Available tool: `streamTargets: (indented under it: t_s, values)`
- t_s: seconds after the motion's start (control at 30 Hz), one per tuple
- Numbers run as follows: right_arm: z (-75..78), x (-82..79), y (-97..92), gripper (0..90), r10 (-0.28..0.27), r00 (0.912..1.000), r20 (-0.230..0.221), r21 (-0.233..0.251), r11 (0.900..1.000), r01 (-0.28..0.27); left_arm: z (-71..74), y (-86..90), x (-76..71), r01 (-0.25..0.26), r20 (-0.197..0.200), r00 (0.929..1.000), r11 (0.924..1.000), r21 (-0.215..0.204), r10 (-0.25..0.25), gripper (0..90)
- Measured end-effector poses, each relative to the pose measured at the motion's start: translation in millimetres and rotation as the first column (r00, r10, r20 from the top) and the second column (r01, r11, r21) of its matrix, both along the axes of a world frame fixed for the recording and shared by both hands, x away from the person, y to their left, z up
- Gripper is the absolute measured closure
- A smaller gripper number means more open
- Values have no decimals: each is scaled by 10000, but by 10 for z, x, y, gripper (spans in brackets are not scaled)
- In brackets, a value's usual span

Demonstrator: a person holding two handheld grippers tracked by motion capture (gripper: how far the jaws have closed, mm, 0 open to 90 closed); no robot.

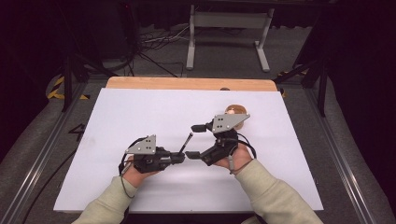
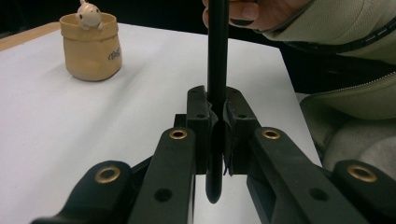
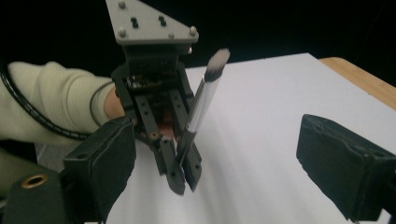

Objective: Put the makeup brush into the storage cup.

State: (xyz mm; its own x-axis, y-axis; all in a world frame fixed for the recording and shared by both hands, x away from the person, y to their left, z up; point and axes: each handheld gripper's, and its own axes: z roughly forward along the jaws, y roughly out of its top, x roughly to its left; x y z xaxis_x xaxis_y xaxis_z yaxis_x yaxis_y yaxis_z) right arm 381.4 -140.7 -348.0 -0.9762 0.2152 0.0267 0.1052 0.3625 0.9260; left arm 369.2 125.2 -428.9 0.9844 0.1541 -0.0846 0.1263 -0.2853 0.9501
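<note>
I have the makeup brush (image 3: 198,108) pinched by its black handle between the fingers of my left gripper (image 2: 215,119), lifted clear of the white counter (image 1: 140,112) with the bristle tip slanting up and away. My right gripper (image 3: 215,154) waits just beside it, fingers spread wide with nothing between them. So the pick-up looks done; what is left, I judge, is to carry the brush to the tan pouch-shaped holder (image 2: 91,46) standing well apart toward the far edge, or pass it across first. Count: one brush, one holder with one small pale figure (image 2: 88,15) peeking over its rim, two grippers
</note>
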Motion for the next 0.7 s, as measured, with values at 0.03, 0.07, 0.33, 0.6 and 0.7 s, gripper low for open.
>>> streamTargets:
  t_s: [0.03,0.07,0.33,0.6,0.7]
  values:
    - [-8,-3,5,131,1,10000,-22,98,10000,-1,-2,-3,-1,4,12,10000,10000,-12,-4,833]
    - [-20,-9,15,142,-68,10000,-17,213,9997,68,-4,-4,-2,13,20,10000,10000,-29,-13,833]
    - [-91,-39,79,298,-467,9987,-180,781,9958,480,-10,-9,-5,-151,83,9999,9999,28,151,833]
    - [-121,-43,82,511,-251,9988,-416,755,9967,282,-14,-15,-6,-186,146,9997,9998,23,185,832]
    - [-118,-39,79,588,-230,9985,-505,714,9971,266,-14,-16,-8,-181,148,9997,9998,53,181,833]
